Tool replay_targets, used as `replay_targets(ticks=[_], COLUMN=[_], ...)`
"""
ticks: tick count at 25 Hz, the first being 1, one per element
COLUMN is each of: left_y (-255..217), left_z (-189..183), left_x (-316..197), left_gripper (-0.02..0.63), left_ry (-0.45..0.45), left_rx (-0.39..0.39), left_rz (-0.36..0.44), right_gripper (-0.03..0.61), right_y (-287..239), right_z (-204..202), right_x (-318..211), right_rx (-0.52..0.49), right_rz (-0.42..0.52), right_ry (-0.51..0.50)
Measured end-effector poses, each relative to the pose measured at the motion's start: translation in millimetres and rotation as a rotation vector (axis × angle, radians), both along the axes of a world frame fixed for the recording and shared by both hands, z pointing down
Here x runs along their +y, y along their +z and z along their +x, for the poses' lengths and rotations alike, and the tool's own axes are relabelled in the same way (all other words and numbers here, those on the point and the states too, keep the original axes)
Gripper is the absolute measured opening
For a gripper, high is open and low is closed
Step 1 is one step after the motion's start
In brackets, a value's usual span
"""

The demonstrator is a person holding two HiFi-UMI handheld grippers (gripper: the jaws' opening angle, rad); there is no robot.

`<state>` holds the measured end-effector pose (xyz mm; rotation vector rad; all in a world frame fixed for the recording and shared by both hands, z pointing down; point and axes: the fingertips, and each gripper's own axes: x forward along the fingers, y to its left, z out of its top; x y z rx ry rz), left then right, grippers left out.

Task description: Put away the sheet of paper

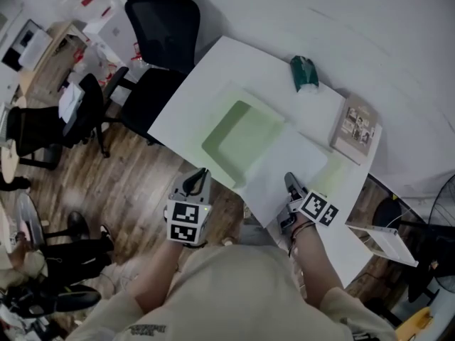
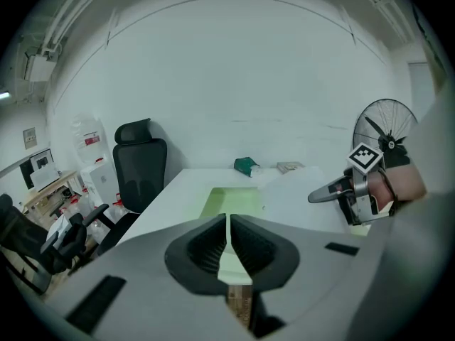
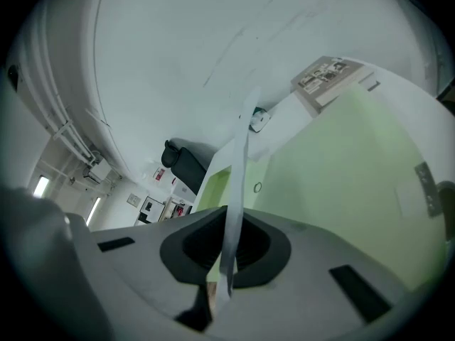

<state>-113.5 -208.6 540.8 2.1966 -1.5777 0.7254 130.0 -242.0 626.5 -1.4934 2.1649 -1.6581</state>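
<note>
Within right tool point(image 3: 229, 244), sheet point(image 3: 239, 158) edge-on

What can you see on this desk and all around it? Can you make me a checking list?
Surface: white table.
Job's things: sheet of paper, near edge pinched; green folder flat, partly under it.
Clutter: green pouch and book at the far end.
Grippers: right gripper shut on the sheet of paper; left gripper shut, empty, beside the table's edge.
Cables: nothing seen.
Surroundings: black office chair, fan, wooden floor.
</note>
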Motion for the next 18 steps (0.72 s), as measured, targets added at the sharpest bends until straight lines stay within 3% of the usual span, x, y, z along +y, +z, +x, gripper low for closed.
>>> replay_targets(ticks=[3,10,18], left_y=[11,31,46], left_z=[-2,2,-1], left_x=[-9,-27,-37], left_gripper=[0.035,0.035,0.035], left_ry=[-0.015,-0.026,-0.064], left_rx=[-0.009,-0.025,-0.045], left_rz=[-0.03,-0.088,-0.144], right_gripper=[0.023,0.023,0.023], right_y=[18,51,77], right_z=[-3,-5,-12], right_x=[-12,-37,-57], right_rx=[0.009,-0.074,-0.06], right_rz=[-0.037,-0.137,-0.186], right_ry=[-0.027,-0.009,-0.043])
